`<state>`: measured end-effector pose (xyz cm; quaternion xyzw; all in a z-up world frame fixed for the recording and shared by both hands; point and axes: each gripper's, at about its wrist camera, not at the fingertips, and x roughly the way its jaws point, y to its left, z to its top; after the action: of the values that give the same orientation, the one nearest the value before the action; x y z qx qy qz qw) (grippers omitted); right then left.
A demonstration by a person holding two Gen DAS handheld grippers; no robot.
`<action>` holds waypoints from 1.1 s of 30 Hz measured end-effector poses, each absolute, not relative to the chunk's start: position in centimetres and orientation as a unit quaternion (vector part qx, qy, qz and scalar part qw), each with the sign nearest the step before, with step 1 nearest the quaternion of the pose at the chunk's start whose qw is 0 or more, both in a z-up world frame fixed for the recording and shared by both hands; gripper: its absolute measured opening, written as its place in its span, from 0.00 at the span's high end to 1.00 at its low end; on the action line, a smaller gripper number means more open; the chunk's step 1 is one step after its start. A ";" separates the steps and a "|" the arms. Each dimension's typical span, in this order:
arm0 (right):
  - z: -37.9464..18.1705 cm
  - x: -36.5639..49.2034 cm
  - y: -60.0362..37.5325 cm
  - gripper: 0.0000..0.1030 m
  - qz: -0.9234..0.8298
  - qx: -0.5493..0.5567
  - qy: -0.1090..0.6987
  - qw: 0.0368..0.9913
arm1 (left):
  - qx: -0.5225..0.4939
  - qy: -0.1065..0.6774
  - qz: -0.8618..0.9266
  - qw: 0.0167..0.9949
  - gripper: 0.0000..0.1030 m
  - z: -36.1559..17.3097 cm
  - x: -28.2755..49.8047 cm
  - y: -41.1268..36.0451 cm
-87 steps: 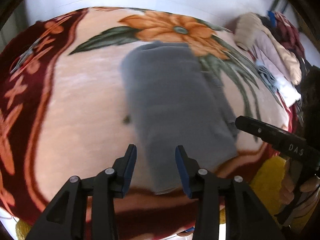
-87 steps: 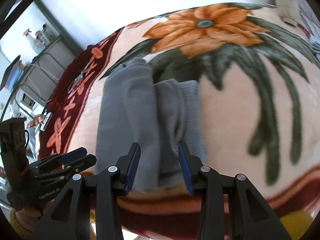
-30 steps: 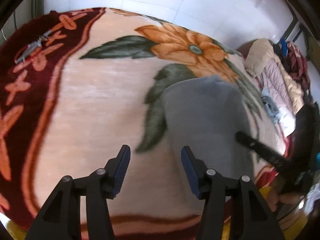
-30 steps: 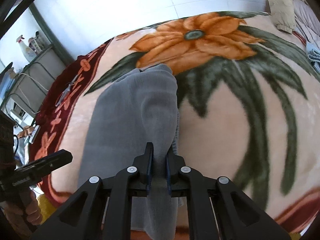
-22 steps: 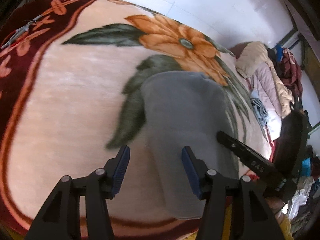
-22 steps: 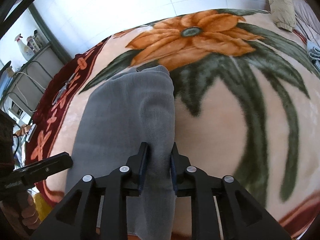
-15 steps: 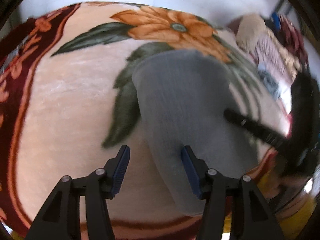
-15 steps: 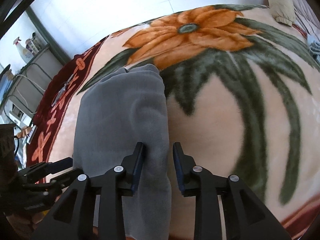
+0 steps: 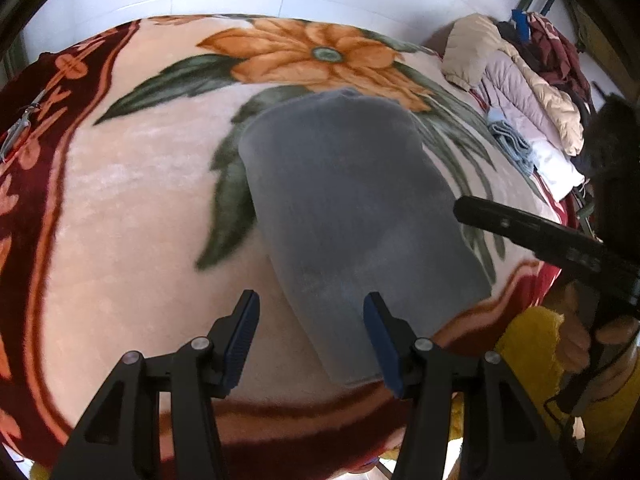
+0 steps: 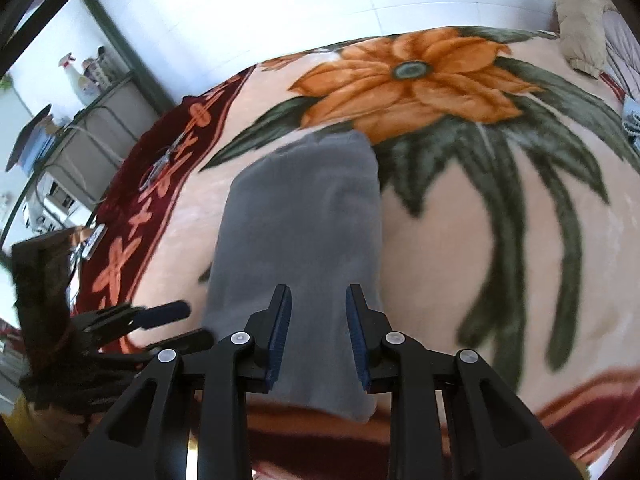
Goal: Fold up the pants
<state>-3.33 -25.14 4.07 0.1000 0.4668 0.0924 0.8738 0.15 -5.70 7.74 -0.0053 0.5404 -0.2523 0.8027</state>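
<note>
The grey pants (image 9: pixel 352 208) lie folded in a long narrow bundle on the flowered blanket (image 9: pixel 120 200), below the orange flower. My left gripper (image 9: pixel 310 300) is open above the bundle's near left edge, and its right finger overlaps the cloth in the picture. In the right wrist view the pants (image 10: pixel 304 220) run away from my right gripper (image 10: pixel 318 300), which is open just over their near end; its pads do not press the cloth. The right gripper (image 9: pixel 520 228) shows as a black bar at the bundle's right side. The left gripper (image 10: pixel 160 316) is at the lower left.
A pile of jackets and clothes (image 9: pixel 520 80) lies at the blanket's far right. A person's hand (image 9: pixel 576 336) and a yellow cloth (image 9: pixel 528 340) are at the near right edge. A metal shelf with bottles (image 10: pixel 80 80) stands left of the blanket (image 10: pixel 460 240), against white tiles.
The right gripper was shut on the pants' near edge; its jaws have parted and it has let go. The left gripper has swung toward the bundle's left edge.
</note>
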 end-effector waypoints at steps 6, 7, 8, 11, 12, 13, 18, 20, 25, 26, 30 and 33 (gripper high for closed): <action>0.2 -3.6 -25.4 0.70 0.041 0.046 0.508 0.859 | -0.003 0.560 -0.237 0.794 0.39 5.5 0.3 -5.8; -0.3 -3.5 -25.7 0.69 0.043 0.051 0.511 0.857 | -0.006 0.562 -0.237 0.792 0.36 5.2 0.3 -5.7; -0.8 -3.5 -26.1 0.66 0.044 0.063 0.513 0.855 | -0.015 0.566 -0.237 0.789 0.35 4.9 0.2 -5.6; -0.6 -3.7 -26.9 0.65 0.043 0.091 0.512 0.853 | -0.029 0.572 -0.235 0.785 0.34 4.6 0.3 -5.3; -0.3 -3.7 -27.0 0.65 0.043 0.098 0.509 0.854 | -0.030 0.570 -0.235 0.786 0.34 4.8 0.3 -5.2; 0.1 -3.8 -27.1 0.65 0.043 0.108 0.506 0.855 | -0.031 0.567 -0.237 0.789 0.35 5.2 0.4 -5.1; 1.9 -3.4 -27.7 0.55 0.035 0.167 0.482 0.860 | -0.052 0.533 -0.236 0.811 0.36 7.1 1.4 -4.7; 1.6 -2.4 -27.5 0.49 0.030 0.164 0.483 0.859 | -0.061 0.536 -0.235 0.808 0.36 7.0 2.3 -4.8; -0.4 -0.9 -27.5 0.49 0.032 0.173 0.509 0.843 | -0.060 0.551 -0.230 0.800 0.36 5.9 3.9 -5.9; -0.6 -0.8 -27.7 0.49 0.036 0.179 0.509 0.841 | -0.062 0.555 -0.232 0.797 0.36 5.5 4.1 -6.1; -2.0 -0.2 -28.2 0.47 0.056 0.203 0.514 0.832 | -0.078 0.561 -0.241 0.788 0.35 4.7 4.3 -6.3; -2.5 0.1 -28.5 0.47 0.071 0.212 0.511 0.830 | -0.100 0.567 -0.247 0.779 0.36 4.2 4.6 -6.3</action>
<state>0.10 -28.49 -2.46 0.2124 0.5114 0.0711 0.8297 4.58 -6.28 4.19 -0.0996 0.5673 -0.2465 0.7794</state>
